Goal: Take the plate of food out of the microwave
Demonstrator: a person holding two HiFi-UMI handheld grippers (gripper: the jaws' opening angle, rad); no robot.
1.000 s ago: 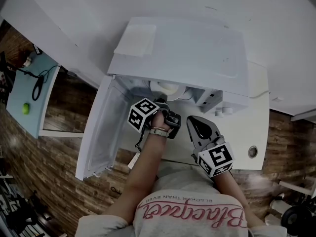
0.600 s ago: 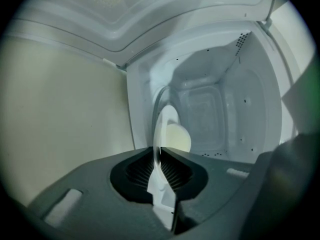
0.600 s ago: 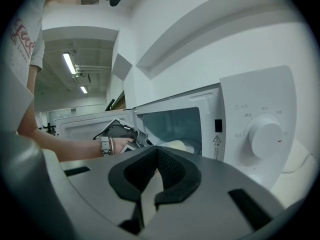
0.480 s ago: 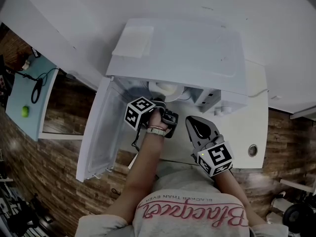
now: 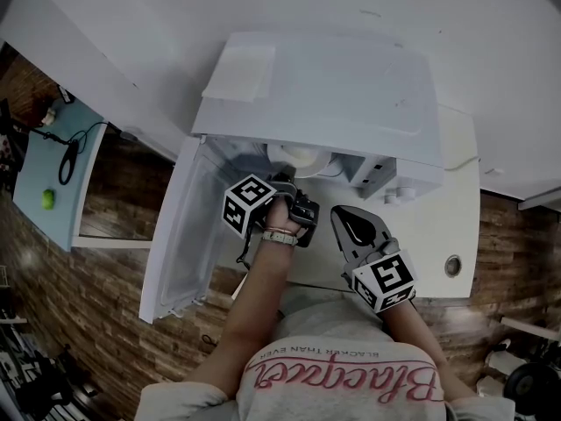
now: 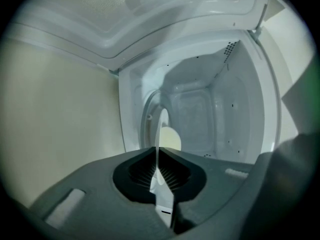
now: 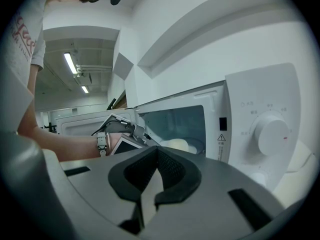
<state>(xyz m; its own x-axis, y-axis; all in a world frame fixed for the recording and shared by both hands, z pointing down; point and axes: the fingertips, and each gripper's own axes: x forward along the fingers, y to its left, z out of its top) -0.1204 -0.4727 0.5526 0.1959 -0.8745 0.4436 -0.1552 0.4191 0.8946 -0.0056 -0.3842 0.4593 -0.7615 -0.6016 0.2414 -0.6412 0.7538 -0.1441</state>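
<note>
the microwave (image 5: 333,95) sits on the counter (image 5: 438,261) with its door (image 5: 180,226) swung wide to the left of the left jaws, which leaves the mouth free for a straight pull outward. the left gripper (image 5: 294,182) reaches just into that opening, and in its own view the left gripper (image 6: 157,161) has just drawn its jaws together onto the near rim of the plate (image 6: 163,126). the rim runs as a thin white edge between the ribbed pads, so the jaws stand one above and one below it (a pinch across the thickness is likely the only hold a flat rim offers). the plate lies inside the cavity, straight ahead of those jaws, not yet out. the food (image 6: 171,138), a pale rounded mound, sits on it just beyond the clamped edge. further right, the right gripper (image 5: 338,216) hangs in front of the microwave, well apart from the plate. in its own view the right gripper (image 7: 152,179) has its jaws clenched on nothing, with the dial (image 7: 272,134) off to their right. it seems parked there to keep clear, or ready to steady the plate's free side.
</note>
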